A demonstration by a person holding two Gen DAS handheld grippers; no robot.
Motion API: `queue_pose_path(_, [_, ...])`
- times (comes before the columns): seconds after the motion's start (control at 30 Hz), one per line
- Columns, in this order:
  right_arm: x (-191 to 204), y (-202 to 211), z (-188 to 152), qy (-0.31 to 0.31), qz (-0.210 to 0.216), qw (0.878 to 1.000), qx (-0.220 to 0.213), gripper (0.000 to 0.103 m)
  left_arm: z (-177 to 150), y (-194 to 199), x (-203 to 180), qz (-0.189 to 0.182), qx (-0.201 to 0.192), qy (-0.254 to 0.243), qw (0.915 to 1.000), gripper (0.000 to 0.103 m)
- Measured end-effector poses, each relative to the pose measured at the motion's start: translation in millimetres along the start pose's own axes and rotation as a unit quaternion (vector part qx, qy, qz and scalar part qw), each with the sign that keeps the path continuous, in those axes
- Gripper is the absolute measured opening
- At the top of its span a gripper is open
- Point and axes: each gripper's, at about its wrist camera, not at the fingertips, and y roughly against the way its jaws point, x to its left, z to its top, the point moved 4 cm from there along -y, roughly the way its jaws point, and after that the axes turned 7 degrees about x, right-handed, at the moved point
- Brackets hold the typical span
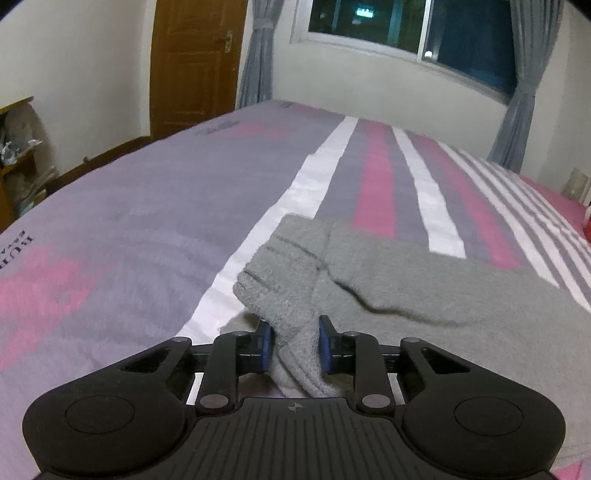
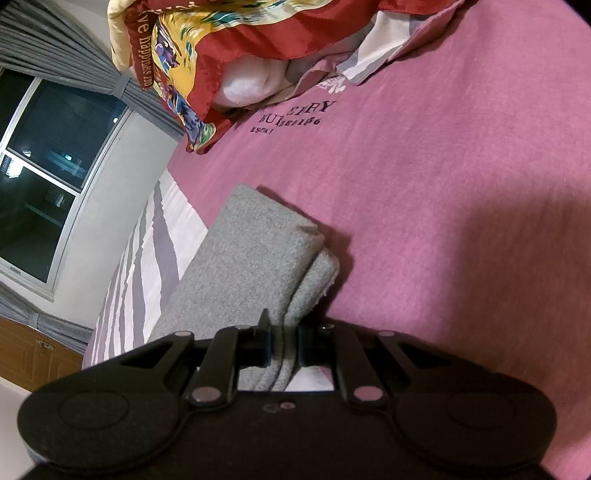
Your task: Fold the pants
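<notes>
Left wrist view, my left gripper (image 1: 295, 347) clamped on grey pants (image 1: 424, 280), bedspread (image 1: 129, 221) beneath, my right gripper (image 2: 283, 345) pinching folded pants edge.

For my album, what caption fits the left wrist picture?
Left gripper pinching gray pants on a striped bed.

One pair of grey pants (image 1: 424, 280), two tools, one door (image 1: 195, 62), one window (image 1: 406, 26).
</notes>
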Motion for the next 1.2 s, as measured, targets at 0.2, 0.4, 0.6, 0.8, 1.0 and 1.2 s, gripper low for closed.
queue_pose_path(0.2, [0, 0, 0, 0.003, 0.002, 1.000, 0.004, 0.009, 32, 19, 0, -0.045, -0.063, 0.003, 0.9970, 0.022])
queue_pose_path(0.4, [-4, 0, 1, -0.002, 0.016, 1.000, 0.006, 0.009, 0, -35, 17, -0.009, 0.035, -0.009, 0.9993, 0.022])
queue_pose_path(0.6, [-7, -1, 2, 0.001, 0.027, 1.000, 0.011, 0.009, 4, -4, 15, -0.020, 0.000, -0.014, 0.9997, 0.022])
queue_pose_path(0.8, [-8, 0, 1, -0.002, 0.035, 0.999, 0.012, 0.009, 13, -12, 11, 0.012, 0.059, -0.045, 0.9972, 0.026])
queue_pose_path(1.0, [-13, 0, 0, 0.005, 0.054, 0.998, 0.011, 0.008, 19, 38, -17, -0.008, 0.000, 0.037, 0.9993, 0.063])
queue_pose_path(1.2, [-14, 2, -1, 0.004, 0.066, 0.998, 0.008, 0.008, -32, -1, -119, -0.079, 0.084, -0.131, 0.9847, 0.068])
